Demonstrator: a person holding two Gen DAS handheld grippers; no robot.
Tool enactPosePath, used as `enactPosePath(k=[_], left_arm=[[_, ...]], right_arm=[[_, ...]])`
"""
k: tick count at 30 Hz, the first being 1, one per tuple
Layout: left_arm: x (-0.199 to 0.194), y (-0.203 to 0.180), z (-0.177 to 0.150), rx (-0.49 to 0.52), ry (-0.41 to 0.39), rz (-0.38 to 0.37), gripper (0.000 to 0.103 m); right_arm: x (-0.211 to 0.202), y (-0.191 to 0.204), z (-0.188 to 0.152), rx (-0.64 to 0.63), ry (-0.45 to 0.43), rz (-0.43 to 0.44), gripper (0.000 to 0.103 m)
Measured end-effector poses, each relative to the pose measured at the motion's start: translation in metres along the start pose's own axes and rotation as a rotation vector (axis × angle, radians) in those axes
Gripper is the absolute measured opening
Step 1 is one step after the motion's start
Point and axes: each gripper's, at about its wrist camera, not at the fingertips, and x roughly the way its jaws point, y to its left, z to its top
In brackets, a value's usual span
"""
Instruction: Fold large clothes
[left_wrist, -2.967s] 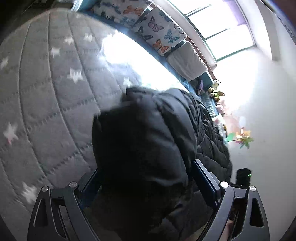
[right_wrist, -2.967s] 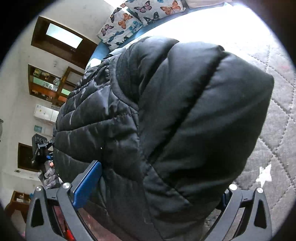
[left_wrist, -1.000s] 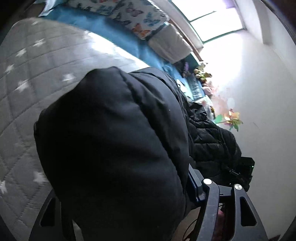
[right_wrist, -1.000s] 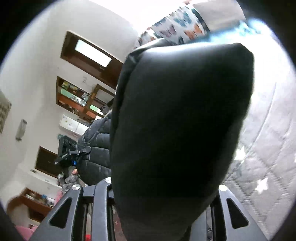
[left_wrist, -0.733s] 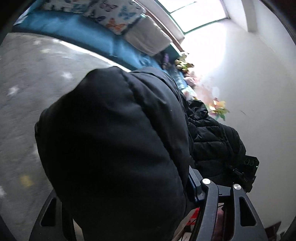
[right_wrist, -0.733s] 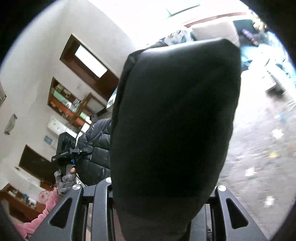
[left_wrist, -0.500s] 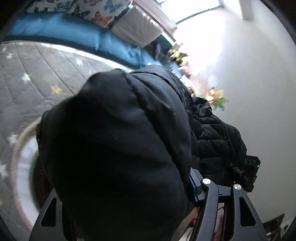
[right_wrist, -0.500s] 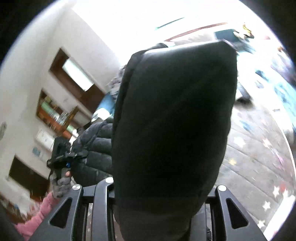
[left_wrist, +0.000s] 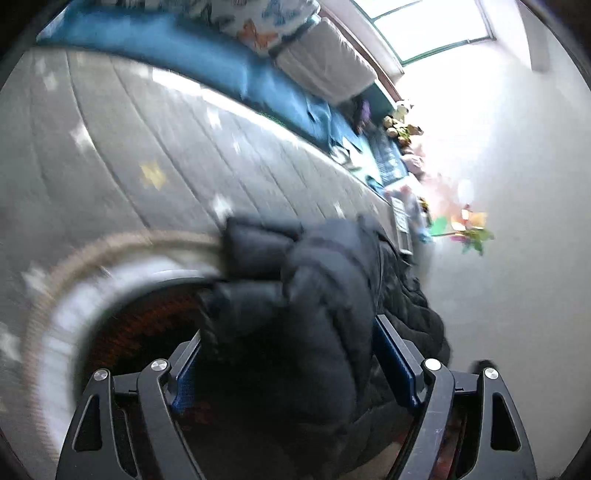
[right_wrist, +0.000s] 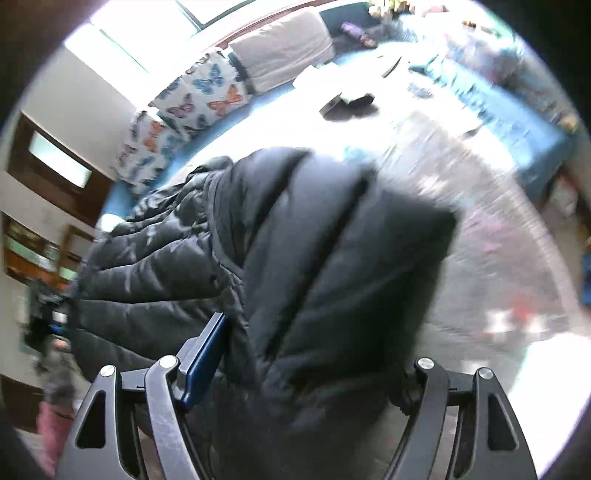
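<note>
A black puffer jacket (left_wrist: 325, 295) fills the space between both pairs of fingers. My left gripper (left_wrist: 291, 365) is shut on a bunched edge of the jacket and holds it above a round white basket (left_wrist: 70, 302) with a dark inside. My right gripper (right_wrist: 310, 362) is shut on another thick fold of the same jacket (right_wrist: 332, 251), which hangs off to the left in that view. Both views are blurred by motion.
A grey quilted star-pattern bedspread (left_wrist: 129, 129) lies under the jacket. A blue sofa (left_wrist: 221, 62) with butterfly cushions (right_wrist: 192, 99) and a white cushion (right_wrist: 284, 48) runs along the far side. A dark flat object (right_wrist: 347, 103) lies near the sofa.
Both grippers have swung with the jacket held between them; the views now tilt down to the bedspread and basket. The jaws stand wider around the fabric than a second ago.
</note>
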Motion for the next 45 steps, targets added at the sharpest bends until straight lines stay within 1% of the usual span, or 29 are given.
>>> enactPosePath(k=[1,2,3,4,5,6,7,8,9,11,12,14,15,16,17,18,21,23,24,25,27,29,32,34,36,38,40,43,45], left_arm=[[-0.009,-0.003,0.011,0.046,-0.039,0.068,0.086],[-0.019,-0.004,0.025,0.087,-0.077,0.113,0.086],[-0.039,0.006,0.019,0.105,-0.095,0.125,0.086],[-0.048,-0.003,0.020,0.122,-0.122,0.135,0.086],[-0.055,-0.013,0.022,0.129,-0.150,0.132,0.086],[-0.076,-0.010,0.016,0.135,-0.163,0.121,0.086],[-0.084,-0.021,0.015,0.151,-0.175,0.099,0.086],[-0.087,-0.033,0.012,0.176,-0.177,0.096,0.086],[-0.120,-0.015,-0.016,0.199,-0.178,0.101,0.086],[-0.111,-0.032,-0.026,0.253,-0.158,0.095,0.086],[-0.102,-0.042,-0.032,0.267,-0.145,0.092,0.082],[-0.078,-0.054,-0.035,0.288,-0.096,0.084,0.076],[-0.067,-0.057,-0.039,0.294,-0.081,0.084,0.073],[-0.054,-0.059,-0.038,0.296,-0.061,0.082,0.072],[-0.041,-0.060,-0.036,0.296,-0.043,0.084,0.069],[-0.027,-0.053,-0.036,0.296,-0.035,0.088,0.068],[0.013,-0.042,-0.026,0.306,-0.011,0.117,0.067],[0.036,-0.033,-0.020,0.305,0.017,0.149,0.067],[0.046,-0.026,-0.017,0.303,0.029,0.159,0.066],[0.056,-0.021,-0.015,0.299,0.044,0.168,0.066],[0.068,-0.015,-0.014,0.300,0.050,0.170,0.066],[0.066,-0.017,-0.013,0.302,0.049,0.160,0.066],[0.052,-0.022,-0.017,0.310,0.024,0.147,0.066],[0.035,-0.028,-0.026,0.320,-0.004,0.161,0.066],[0.017,-0.037,-0.037,0.362,-0.021,0.180,0.066],[0.001,-0.047,-0.057,0.435,-0.046,0.230,0.067],[-0.010,-0.052,-0.073,0.475,-0.051,0.234,0.067],[-0.016,-0.053,-0.096,0.514,-0.051,0.241,0.069],[-0.013,-0.051,-0.108,0.540,-0.046,0.253,0.072]], right_arm=[[-0.013,0.004,0.001,-0.005,-0.017,-0.059,0.082],[-0.022,0.003,0.004,-0.011,-0.036,-0.101,0.082],[-0.039,0.010,0.005,-0.040,-0.078,-0.162,0.082],[-0.044,0.010,0.003,-0.063,-0.107,-0.179,0.082],[-0.055,0.013,0.006,-0.075,-0.140,-0.181,0.082],[-0.061,0.018,0.008,-0.082,-0.159,-0.169,0.082],[-0.061,0.025,0.012,-0.095,-0.171,-0.149,0.082],[-0.060,0.036,0.016,-0.121,-0.179,-0.126,0.082],[-0.053,0.050,0.020,-0.157,-0.181,-0.109,0.082],[-0.035,0.068,0.024,-0.206,-0.174,-0.073,0.082],[-0.022,0.080,0.028,-0.231,-0.161,-0.048,0.082],[0.001,0.096,0.031,-0.251,-0.141,-0.033,0.080],[0.016,0.104,0.035,-0.260,-0.122,-0.022,0.074],[0.024,0.108,0.037,-0.261,-0.107,-0.014,0.069],[0.035,0.114,0.041,-0.262,-0.088,-0.001,0.067],[0.044,0.120,0.045,-0.265,-0.081,0.002,0.062],[0.069,0.130,0.058,-0.269,-0.062,-0.031,0.061],[0.084,0.126,0.062,-0.248,-0.029,-0.043,0.058],[0.095,0.121,0.064,-0.235,-0.008,-0.065,0.053],[0.102,0.117,0.065,-0.222,0.008,-0.079,0.052],[0.108,0.109,0.068,-0.184,0.018,-0.070,0.052],[0.100,0.112,0.068,-0.190,0.016,-0.082,0.051],[0.076,0.127,0.059,-0.248,-0.005,-0.127,0.051],[0.060,0.136,0.048,-0.265,-0.015,-0.108,0.052],[0.044,0.144,0.034,-0.293,-0.022,-0.112,0.054],[0.034,0.151,0.020,-0.318,-0.011,-0.120,0.054],[0.021,0.156,-0.002,-0.337,0.002,-0.126,0.054],[0.018,0.162,-0.028,-0.354,0.039,-0.126,0.058],[0.024,0.163,-0.041,-0.358,0.058,-0.159,0.059]])
